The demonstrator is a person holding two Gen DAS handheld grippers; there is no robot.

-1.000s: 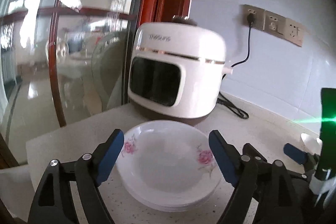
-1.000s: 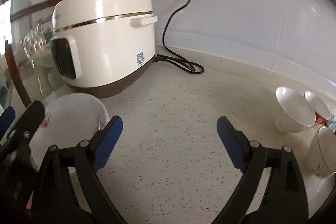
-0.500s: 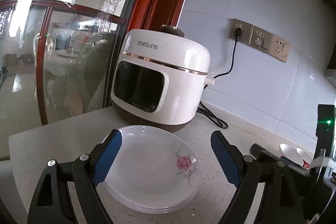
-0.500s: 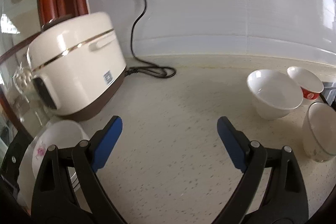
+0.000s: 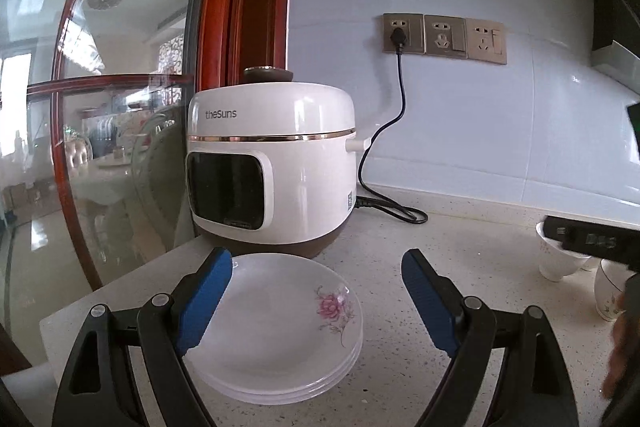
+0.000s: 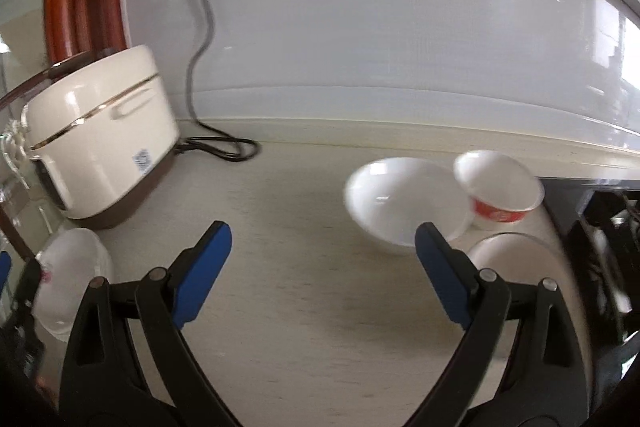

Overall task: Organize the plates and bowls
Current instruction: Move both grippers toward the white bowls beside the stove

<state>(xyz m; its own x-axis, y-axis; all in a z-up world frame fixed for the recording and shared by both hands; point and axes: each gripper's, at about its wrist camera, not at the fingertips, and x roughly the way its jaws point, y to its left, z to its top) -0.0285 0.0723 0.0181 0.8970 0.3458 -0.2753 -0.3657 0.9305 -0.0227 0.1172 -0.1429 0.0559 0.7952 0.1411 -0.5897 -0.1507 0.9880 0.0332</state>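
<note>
Both your left gripper (image 5: 316,301) and right gripper (image 6: 322,271) gape wide, empty. The plates (image 5: 280,327) sit stacked by the rice cooker (image 5: 272,163); the bowls (image 6: 404,203) cluster close together, so a careless reach could knock one.

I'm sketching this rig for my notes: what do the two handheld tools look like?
Both match. The left tool and the right tool each have two black plastic arms that spread in a V, with triangular cut-outs and round silver rivets at the joints. Each finger ends in a flat, bright blue pad. No cables or markings show on them.
</note>
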